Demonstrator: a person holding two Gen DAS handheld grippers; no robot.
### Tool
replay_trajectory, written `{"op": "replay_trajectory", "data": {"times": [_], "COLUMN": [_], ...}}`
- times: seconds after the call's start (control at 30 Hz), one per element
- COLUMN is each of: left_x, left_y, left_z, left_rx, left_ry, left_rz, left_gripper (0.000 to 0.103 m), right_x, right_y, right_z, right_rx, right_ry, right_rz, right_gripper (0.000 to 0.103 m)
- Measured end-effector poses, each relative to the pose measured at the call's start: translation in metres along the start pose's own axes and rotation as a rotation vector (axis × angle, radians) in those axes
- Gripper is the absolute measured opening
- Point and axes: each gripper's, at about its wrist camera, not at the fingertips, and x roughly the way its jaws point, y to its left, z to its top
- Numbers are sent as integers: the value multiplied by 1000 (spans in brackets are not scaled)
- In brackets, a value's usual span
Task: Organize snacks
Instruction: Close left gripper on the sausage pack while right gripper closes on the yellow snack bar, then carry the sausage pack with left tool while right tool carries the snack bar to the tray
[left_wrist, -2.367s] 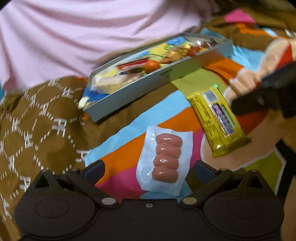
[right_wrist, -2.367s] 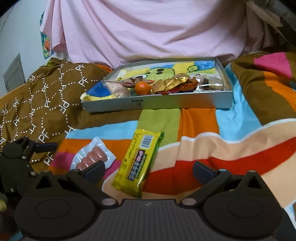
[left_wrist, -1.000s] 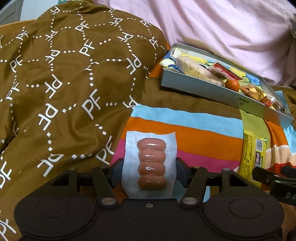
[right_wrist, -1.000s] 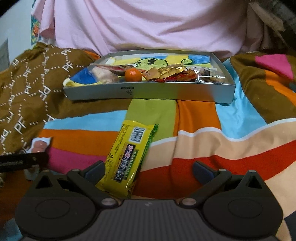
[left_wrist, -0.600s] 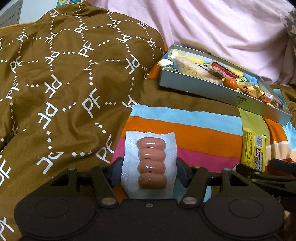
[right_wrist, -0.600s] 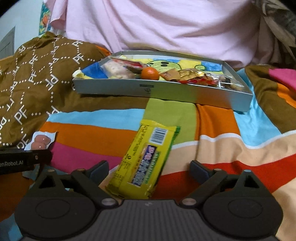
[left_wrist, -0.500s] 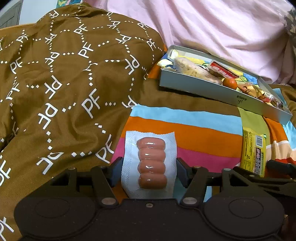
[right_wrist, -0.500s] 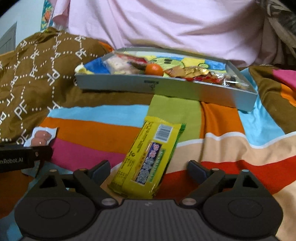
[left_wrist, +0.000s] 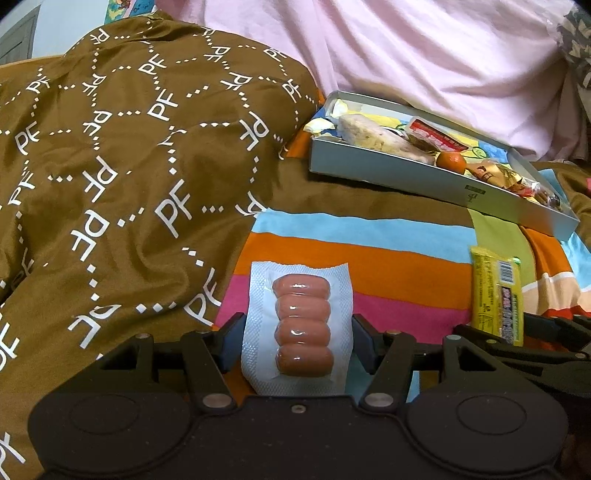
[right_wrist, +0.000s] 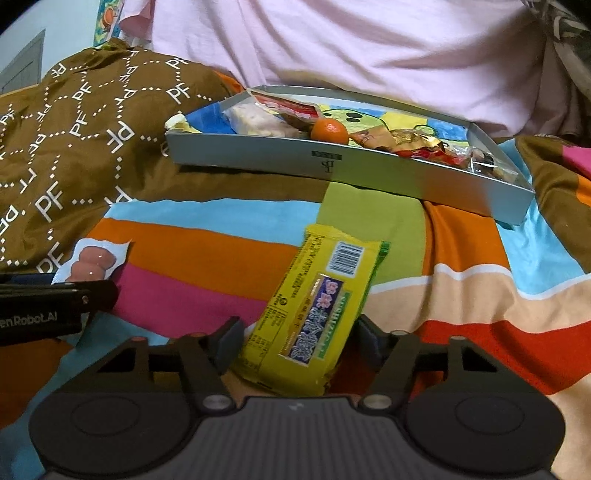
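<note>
- Two grippers, each clamped on one snack: left gripper (left_wrist: 297, 339) pinches the sausage pack (left_wrist: 300, 325), right gripper (right_wrist: 299, 341) pinches the yellow bar (right_wrist: 314, 314), both down on the striped blanket (right_wrist: 192, 258).
- Four sausages in that pack.
- One tray (right_wrist: 369, 171) behind, holding one orange (right_wrist: 329, 131) plus a jumble of wrappers, too tangled to count.
- Bar's near end is hidden behind the gripper body.
</note>
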Motion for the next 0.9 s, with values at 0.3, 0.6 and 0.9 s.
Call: {"op": "replay_trajectory", "data": {"times": [0.3, 0.6, 0.9], "left_x": [0, -2, -4], "left_y": [0, -4, -5], "left_z": [-1, -1, -2], "left_rx": [13, 21, 11], "left_ry": [-3, -3, -14], "left_rz": [-15, -52, -54], "left_gripper": [62, 61, 60], "right_x": [-1, -2, -6], "right_y": [17, 26, 34], "right_z": [-1, -1, -3], "right_rx": [-103, -145, -223], "right_ry": [3, -3, -20], "right_rz": [108, 126, 123], "right_gripper": [55, 54, 54]}}
